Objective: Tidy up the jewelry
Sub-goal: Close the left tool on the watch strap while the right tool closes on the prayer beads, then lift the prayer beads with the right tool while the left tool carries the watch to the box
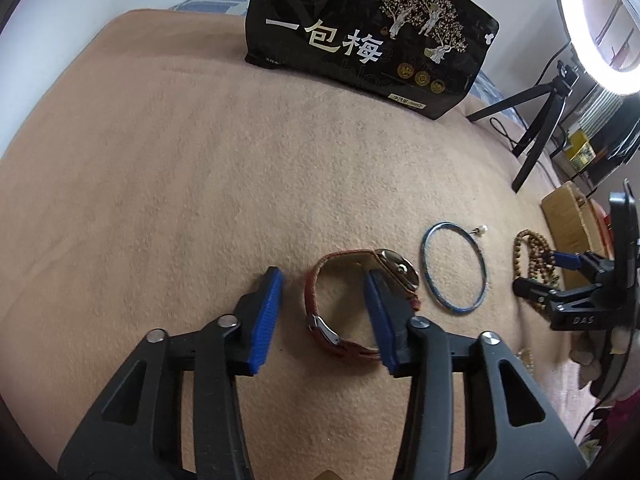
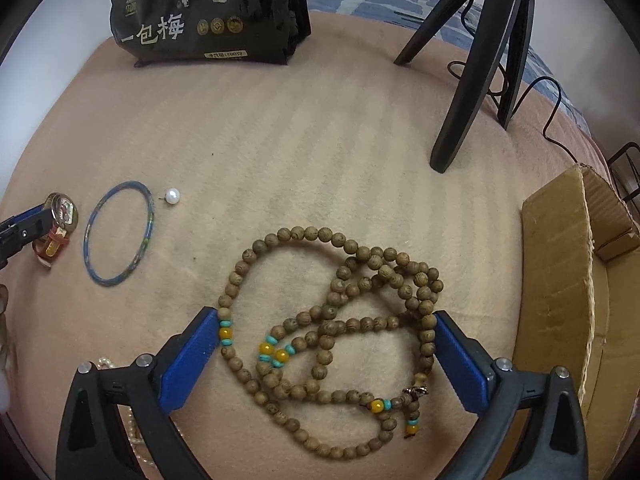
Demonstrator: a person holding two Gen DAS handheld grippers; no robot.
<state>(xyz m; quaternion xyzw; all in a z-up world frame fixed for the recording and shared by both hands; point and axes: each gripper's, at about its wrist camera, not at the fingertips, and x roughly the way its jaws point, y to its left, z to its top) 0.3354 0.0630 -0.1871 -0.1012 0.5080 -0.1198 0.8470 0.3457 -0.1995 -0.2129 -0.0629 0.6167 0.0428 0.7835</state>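
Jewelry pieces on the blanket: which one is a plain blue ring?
The bangle, a thin blue hoop lying flat between the watch and the pearl; the others have straps or beads.

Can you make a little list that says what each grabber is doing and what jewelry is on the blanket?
left gripper: open, one finger inside the watch strap loop, one outside
right gripper: open, fingers on either side of the bead pile
watch: red strap, lying on its side
wooden bead necklace: tangled loops with yellow and turquoise beads
blue bangle: flat, between watch and beads
pearl stud: beside the bangle
cardboard box: right of the beads
black snack bag: standing at the back
surface: tan blanket
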